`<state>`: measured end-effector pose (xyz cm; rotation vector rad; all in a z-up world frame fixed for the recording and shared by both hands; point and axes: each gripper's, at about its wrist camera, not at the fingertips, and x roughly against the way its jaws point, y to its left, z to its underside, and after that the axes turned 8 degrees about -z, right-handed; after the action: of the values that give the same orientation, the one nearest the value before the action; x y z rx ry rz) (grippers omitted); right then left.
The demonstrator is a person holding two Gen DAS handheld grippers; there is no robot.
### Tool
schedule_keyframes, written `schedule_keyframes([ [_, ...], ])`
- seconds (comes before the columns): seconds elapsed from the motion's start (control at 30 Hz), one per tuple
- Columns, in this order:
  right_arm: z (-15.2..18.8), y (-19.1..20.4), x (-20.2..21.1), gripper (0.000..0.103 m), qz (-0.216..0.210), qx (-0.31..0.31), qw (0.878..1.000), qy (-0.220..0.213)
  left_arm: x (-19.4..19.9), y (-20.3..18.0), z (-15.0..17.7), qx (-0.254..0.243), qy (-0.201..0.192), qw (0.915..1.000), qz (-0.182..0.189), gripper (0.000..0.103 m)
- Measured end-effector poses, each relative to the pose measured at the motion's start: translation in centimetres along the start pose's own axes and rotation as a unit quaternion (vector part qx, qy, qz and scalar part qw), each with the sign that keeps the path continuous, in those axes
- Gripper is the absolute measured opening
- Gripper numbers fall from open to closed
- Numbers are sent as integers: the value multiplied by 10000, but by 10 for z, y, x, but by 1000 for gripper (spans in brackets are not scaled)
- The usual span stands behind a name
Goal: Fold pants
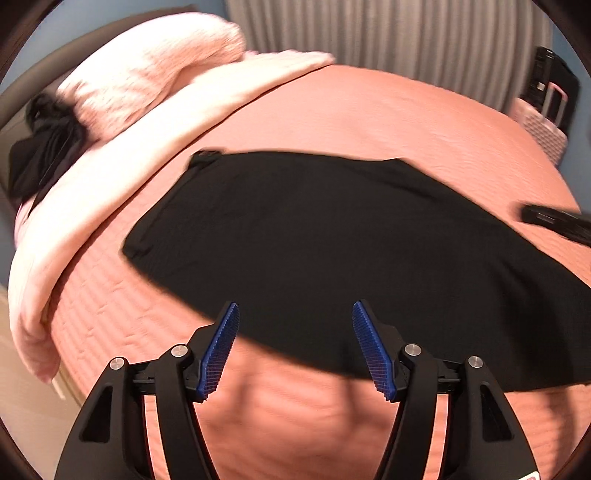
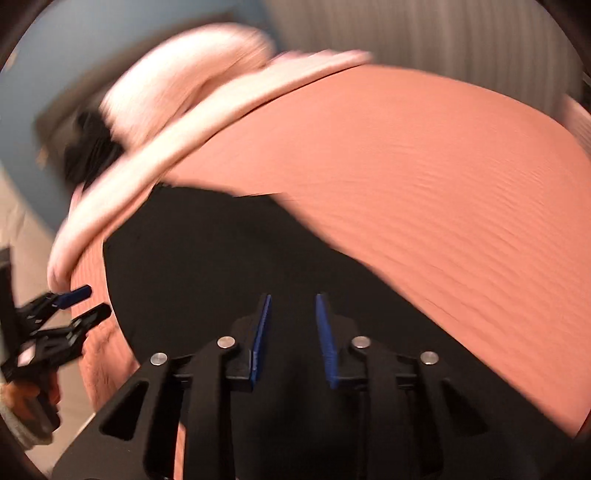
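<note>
Black pants [image 1: 332, 240] lie flat on a salmon bedspread [image 1: 388, 110], their length running left to right. My left gripper [image 1: 295, 314] is open and empty, hovering over the near edge of the pants. My right gripper [image 2: 293, 299] is open with a narrower gap, empty, above the pants [image 2: 221, 266] further right. The left gripper also shows at the left edge of the right wrist view [image 2: 88, 302], and the tip of the right gripper shows at the right edge of the left wrist view [image 1: 554, 219].
A pale pink blanket [image 1: 110, 158] is folded along the far left of the bed, with a pink pillow [image 1: 155, 62] and a dark bundle of clothes [image 1: 44, 147] behind it. A pink suitcase [image 1: 543, 122] stands at the right. Curtains [image 1: 388, 33] hang behind.
</note>
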<state>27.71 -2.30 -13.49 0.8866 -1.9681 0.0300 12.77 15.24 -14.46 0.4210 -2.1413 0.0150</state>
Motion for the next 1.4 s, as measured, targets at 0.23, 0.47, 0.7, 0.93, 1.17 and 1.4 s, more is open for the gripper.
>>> schedule_keyframes([
  [0.23,-57,21,-97,25,-489,150,9953,828,-40,77,0,330,293,9985,-331,62],
  [0.47,-93,-39,-116,3,422,-694,9962,298,-66,101,-7,409,202,9984,-348,62],
  [0.7,-88,67,-121,3,-658,515,9949,559,-85,117,-11,585,187,9978,-249,66],
  [0.93,-161,68,-207,0,109,150,9988,452,-85,118,-25,660,95,9976,-190,66],
  [1.17,-166,67,-220,0,-460,243,9969,597,-77,115,-24,556,-42,9984,-18,66],
  [1.4,-147,22,-86,6,-107,-507,9947,-886,-48,92,-20,236,-171,9995,77,66],
])
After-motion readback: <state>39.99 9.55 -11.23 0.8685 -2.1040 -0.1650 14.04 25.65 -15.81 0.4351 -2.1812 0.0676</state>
